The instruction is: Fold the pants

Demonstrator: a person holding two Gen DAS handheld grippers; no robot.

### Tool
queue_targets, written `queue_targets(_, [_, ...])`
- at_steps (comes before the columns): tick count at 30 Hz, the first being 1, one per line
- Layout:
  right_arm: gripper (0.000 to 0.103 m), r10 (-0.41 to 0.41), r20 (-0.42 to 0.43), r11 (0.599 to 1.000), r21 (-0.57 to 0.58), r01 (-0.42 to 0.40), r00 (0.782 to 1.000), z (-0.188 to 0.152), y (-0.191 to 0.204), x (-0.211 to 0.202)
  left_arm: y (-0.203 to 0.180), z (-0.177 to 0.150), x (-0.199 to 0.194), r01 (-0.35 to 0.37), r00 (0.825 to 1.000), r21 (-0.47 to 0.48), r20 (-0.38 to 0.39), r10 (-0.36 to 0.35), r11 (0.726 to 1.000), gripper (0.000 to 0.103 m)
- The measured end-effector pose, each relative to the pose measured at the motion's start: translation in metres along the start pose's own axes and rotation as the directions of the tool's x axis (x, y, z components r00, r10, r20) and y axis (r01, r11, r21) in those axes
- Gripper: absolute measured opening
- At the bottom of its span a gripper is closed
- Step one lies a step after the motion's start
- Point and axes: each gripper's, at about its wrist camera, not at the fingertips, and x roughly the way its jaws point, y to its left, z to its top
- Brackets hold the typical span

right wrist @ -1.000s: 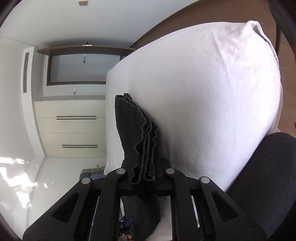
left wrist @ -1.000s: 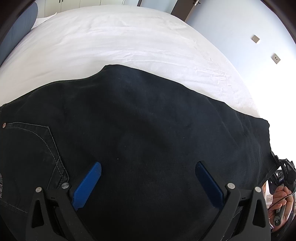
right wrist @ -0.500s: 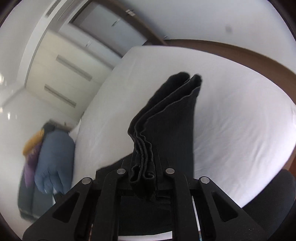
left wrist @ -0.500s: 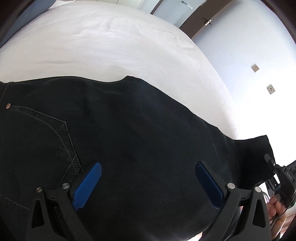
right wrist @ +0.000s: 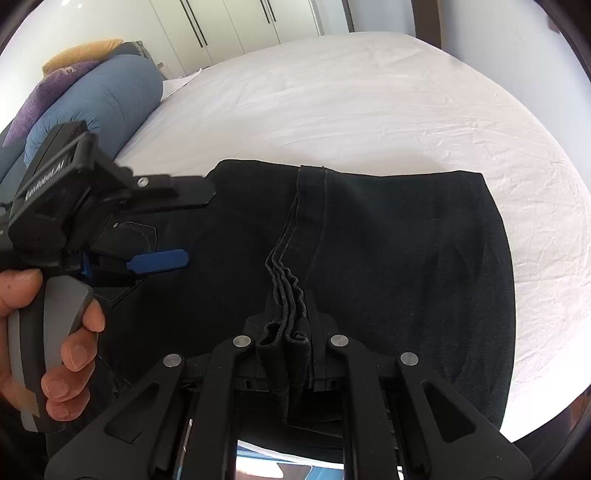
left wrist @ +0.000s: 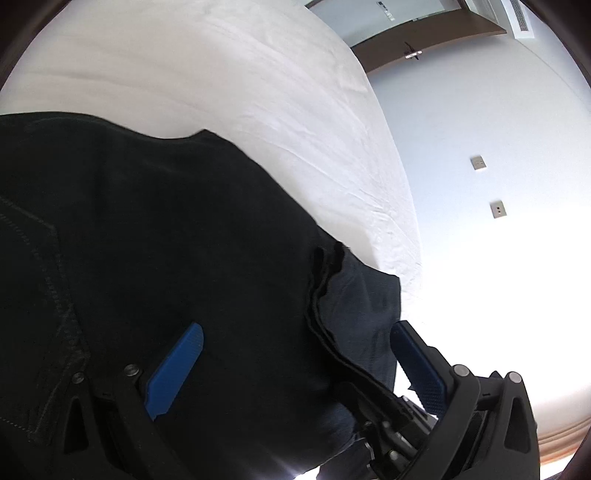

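Observation:
Black pants (right wrist: pixel 399 258) lie on the white bed (right wrist: pixel 369 103), with the leg end doubled back over the upper part. My right gripper (right wrist: pixel 286 326) is shut on the bunched leg hems (right wrist: pixel 288 291) and holds them just above the cloth. To its left, a hand (right wrist: pixel 55 350) holds my left gripper (right wrist: pixel 199 225) open over the pocket area, one blue pad (right wrist: pixel 159 260) showing. In the left wrist view the pants (left wrist: pixel 166 240) fill the frame. There my left gripper (left wrist: pixel 295 328) stands wide open, and the hems (left wrist: pixel 354 295) come in beside its right pad (left wrist: pixel 417 365).
A blue bolster (right wrist: pixel 96 99) with purple and yellow cushions (right wrist: pixel 55 85) lies at the bed's far left. White wardrobe doors (right wrist: pixel 229 26) stand behind the bed. A wall with two sockets (left wrist: pixel 478 162) runs past the bed's right edge. White sheet lies bare beyond the pants.
My right gripper swung across with the leg hems, from beside the bed to over the pants near my left gripper. The left gripper rolled and shifted a little, still open.

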Motion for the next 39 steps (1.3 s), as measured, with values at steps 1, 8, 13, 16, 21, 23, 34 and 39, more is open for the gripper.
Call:
queue_targets(1, [0.01,-0.003,0.005,1.0,-0.005,0.003,1.0,0.001,0.002,-0.001,-0.009,0.004,0.005,0.014,1.0,0.006,-0.021,-0.013,1.0,0.103])
queue_targets(8, [0.01,-0.007,0.055,0.998,-0.061,0.011,0.998,-0.009,0.015,-0.026,-0.038,0.022,0.045,-0.038,0.987,0.078,-0.151,0.05,0.996,0.087])
queue_targets(13, [0.01,0.0,0.066,0.996,-0.093,0.006,0.998,-0.012,0.02,-0.038,-0.057,0.031,0.062,-0.06,0.977,0.145,-0.194,0.088,0.988,0.012])
queue_targets(16, [0.01,0.008,0.071,0.994,-0.107,0.0,0.997,-0.013,0.023,-0.045,-0.059,0.035,0.054,-0.039,0.976,0.185,-0.202,0.076,0.982,0.009])
queue_targets(21, [0.01,0.037,0.061,0.988,-0.153,-0.027,0.997,-0.011,0.033,-0.05,-0.06,0.04,0.035,-0.056,0.974,0.293,-0.194,0.117,0.954,0.008])
queue_targets(23, [0.01,0.049,0.055,0.982,-0.184,-0.038,0.997,-0.012,0.042,-0.047,-0.057,0.042,0.027,-0.072,0.974,0.317,-0.184,0.135,0.946,0.008])
queue_targets(34, [0.01,0.128,-0.078,0.955,-0.258,-0.144,0.989,-0.022,0.076,-0.011,0.004,0.051,0.007,-0.163,0.966,0.254,-0.154,0.206,0.953,0.008])
queue_targets(39, [0.01,0.122,-0.121,0.953,-0.262,-0.15,0.985,-0.028,0.074,0.0,0.008,0.055,0.012,-0.173,0.966,0.248,-0.144,0.213,0.953,0.008])
